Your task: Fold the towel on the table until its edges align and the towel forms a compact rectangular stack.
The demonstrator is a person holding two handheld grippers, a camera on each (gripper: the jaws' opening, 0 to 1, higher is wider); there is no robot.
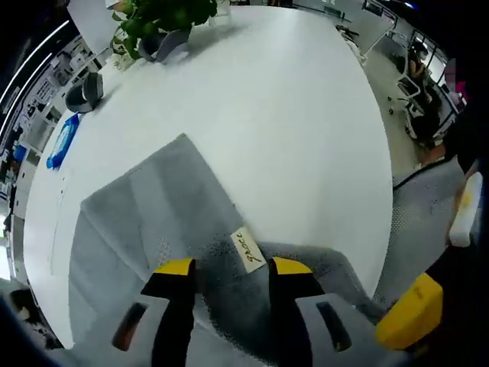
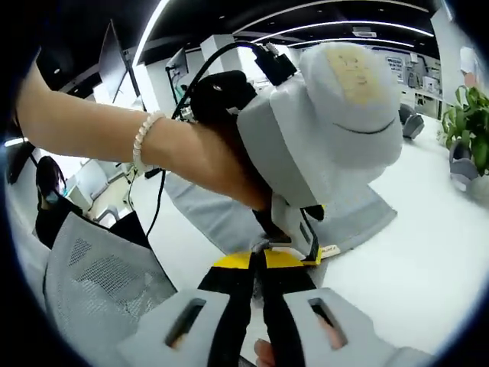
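Left gripper [image 1: 229, 267]: yellow-tipped jaws stand apart, straddling a raised fold of the grey terry towel [image 1: 160, 206] right by its white sewn label [image 1: 247, 250]; whether they pinch the cloth, cannot tell. Right gripper [image 2: 260, 260]: jaws drawn close together, near touching, tips at the towel edge beside the same label [image 2: 328, 250]; grip on the cloth not clear, since the other gripper's grey body [image 2: 321, 130] and the person's hand [image 2: 221, 164] with a bead bracelet crowd the spot.

The towel lies on the round white table [image 1: 290, 115], partly folded, one layer lapped over another, edges not yet square. Beyond the towel at the table's far side: a green potted plant [image 1: 160, 19], a dark headset [image 1: 84, 92], a blue packet [image 1: 61, 141]. A grey mesh chair [image 2: 99, 283] sits near the towel's label end.

Step looks like taking hold of the label-side edge for another fold. Next likely needs both jaws secured on that edge, then carrying it across to meet the far edge.
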